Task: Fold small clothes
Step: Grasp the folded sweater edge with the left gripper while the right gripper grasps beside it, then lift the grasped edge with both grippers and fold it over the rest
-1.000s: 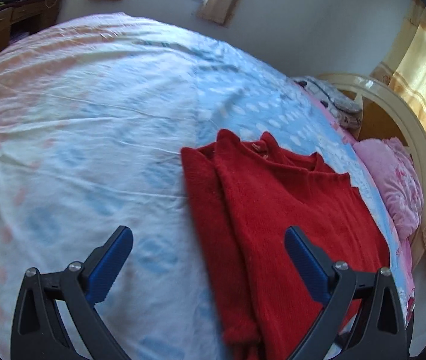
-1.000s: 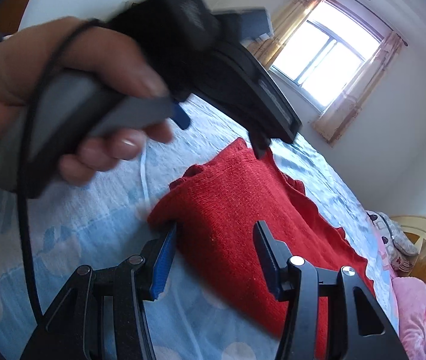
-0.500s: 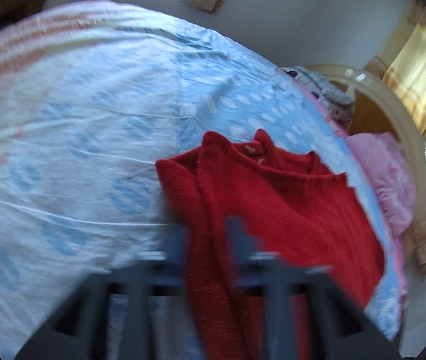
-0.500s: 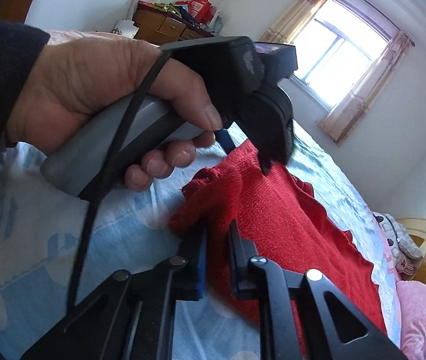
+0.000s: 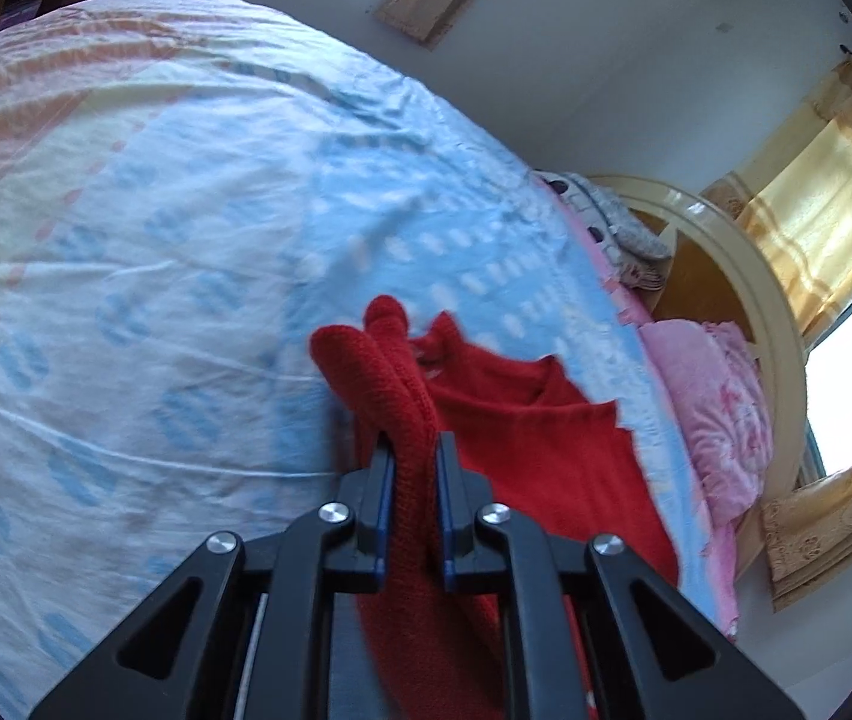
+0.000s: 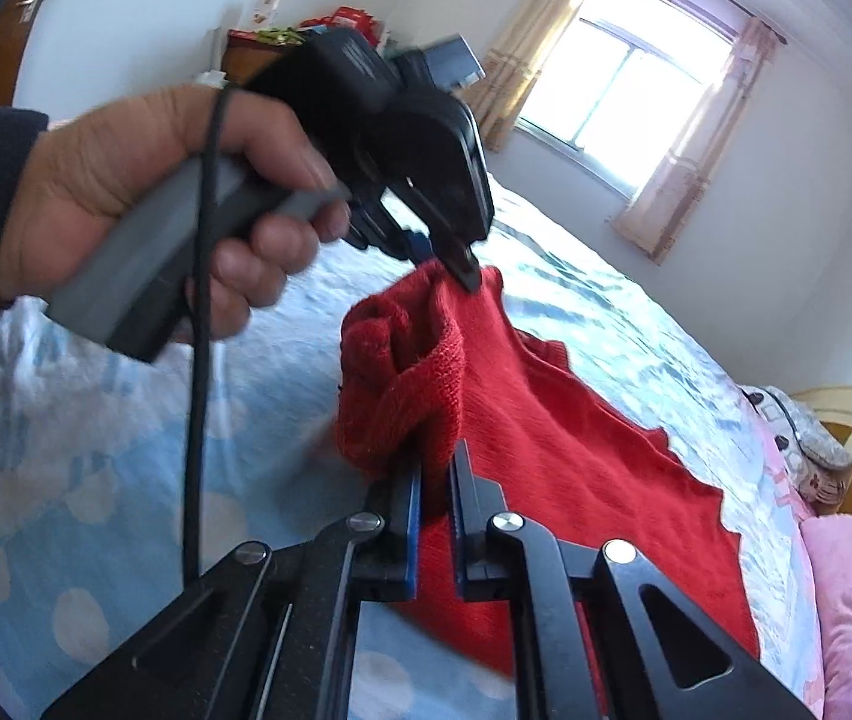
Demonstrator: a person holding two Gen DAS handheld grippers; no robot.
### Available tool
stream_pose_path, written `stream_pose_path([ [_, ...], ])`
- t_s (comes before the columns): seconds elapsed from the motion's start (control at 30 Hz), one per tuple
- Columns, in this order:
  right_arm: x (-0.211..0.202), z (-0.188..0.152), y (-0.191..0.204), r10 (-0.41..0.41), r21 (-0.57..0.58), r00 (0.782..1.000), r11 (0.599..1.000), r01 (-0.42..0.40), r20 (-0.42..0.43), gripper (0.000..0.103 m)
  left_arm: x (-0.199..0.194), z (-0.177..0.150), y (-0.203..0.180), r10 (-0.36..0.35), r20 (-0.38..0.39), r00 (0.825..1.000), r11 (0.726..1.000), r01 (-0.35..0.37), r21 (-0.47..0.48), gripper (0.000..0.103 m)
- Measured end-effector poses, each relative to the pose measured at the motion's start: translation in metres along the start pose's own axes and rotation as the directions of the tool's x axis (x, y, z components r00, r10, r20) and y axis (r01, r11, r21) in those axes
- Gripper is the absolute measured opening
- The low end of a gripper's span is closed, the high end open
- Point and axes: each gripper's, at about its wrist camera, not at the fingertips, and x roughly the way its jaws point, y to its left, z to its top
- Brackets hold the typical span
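Note:
A red knit sweater [image 5: 546, 438] lies on the blue-patterned bed sheet [image 5: 156, 240], its near edge raised off the bed. My left gripper [image 5: 414, 441] is shut on a thick rolled fold of that edge. In the right wrist view my right gripper [image 6: 438, 456] has its jaws closing down tight on a bunched corner of the sweater [image 6: 576, 468], pads pressing the knit. Above it a hand [image 6: 126, 180] holds the left gripper [image 6: 462, 273], whose tips pinch the same edge farther along.
A pink pillow [image 5: 714, 396] and a grey patterned bundle [image 5: 618, 222] lie at the bed's head by the cream headboard [image 5: 744, 276]. A wooden dresser [image 6: 258, 42] stands against the far wall, with a curtained window [image 6: 636, 90] beside it.
Both grippers went from open to shut on the sweater's near edge. Both then rose, lifting that edge off the sheet into bunched folds.

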Motion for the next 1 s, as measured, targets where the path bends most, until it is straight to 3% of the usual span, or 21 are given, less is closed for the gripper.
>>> stream_pose_path([
  [0.33, -0.018, -0.012, -0.056, -0.045, 0.13, 0.999, 0.991, 0.042, 0.025, 0.006, 0.012, 0.01, -0.062, -0.039, 0.03, 0.999, 0.997, 0.037, 0.06, 0.012],
  [1.0, -0.028, -0.072, -0.154, -0.053, 0.339, 0.998, 0.939, 0.064, -0.042, 0.006, 0.078, 0.002, -0.162, -0.076, -0.047, 0.996, 0.979, 0.083, 0.186, 0.012],
])
